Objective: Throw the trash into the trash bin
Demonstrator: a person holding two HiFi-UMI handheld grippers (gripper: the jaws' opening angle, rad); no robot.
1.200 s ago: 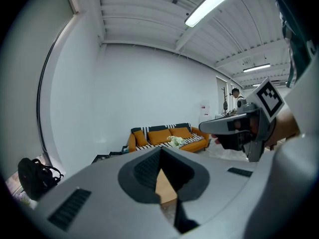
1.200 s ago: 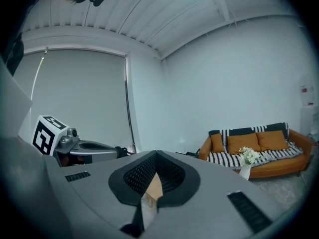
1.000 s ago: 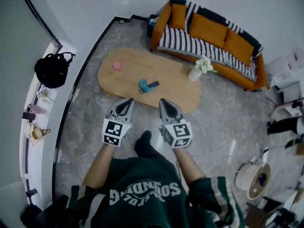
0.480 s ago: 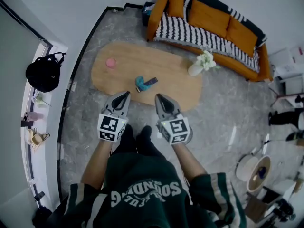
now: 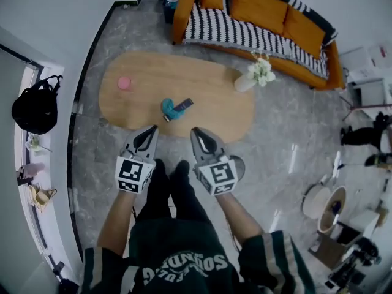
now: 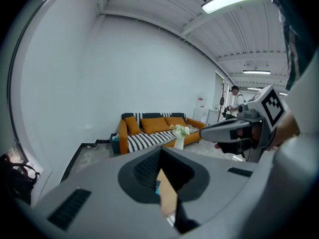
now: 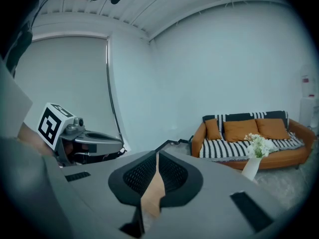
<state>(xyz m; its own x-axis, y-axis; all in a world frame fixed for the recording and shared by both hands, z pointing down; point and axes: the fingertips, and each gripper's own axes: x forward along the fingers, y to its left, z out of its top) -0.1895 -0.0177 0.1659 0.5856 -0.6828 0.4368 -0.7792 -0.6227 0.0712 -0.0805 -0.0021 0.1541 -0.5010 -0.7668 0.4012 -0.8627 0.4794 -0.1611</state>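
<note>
At the tips of the left gripper (image 6: 160,151), the jaws are pressing together with nothing between them; only a sliver of wood is showing through the wedge-shaped gap behind the closed tips. The right gripper (image 7: 157,154) is doing the same, its jaws closing tip to tip on nothing. Both grippers are pointing forward and a little downward, side by side and slightly apart, their marker cubes facing up. In the head view their tips are sitting right at the near edge of the oval wooden bench (image 5: 208,100). Bare forearms are reaching out behind them from the sleeves of a dark green top, elbows tucked near the body, and the person's dark-clad legs are showing between the two arms.

The trash (image 5: 173,108) is lying on the bench near its near edge, ahead of the gap between the two grippers and clear of both. It is looking like a crumpled teal lump with a dark flat strip sticking out to one side. A pink round thing (image 5: 124,82) is resting farther left on the bench, and a white vase of flowers (image 5: 247,81) is standing upright at the far right end. An orange sofa (image 5: 263,14) with a striped throw is standing beyond the bench.
</note>
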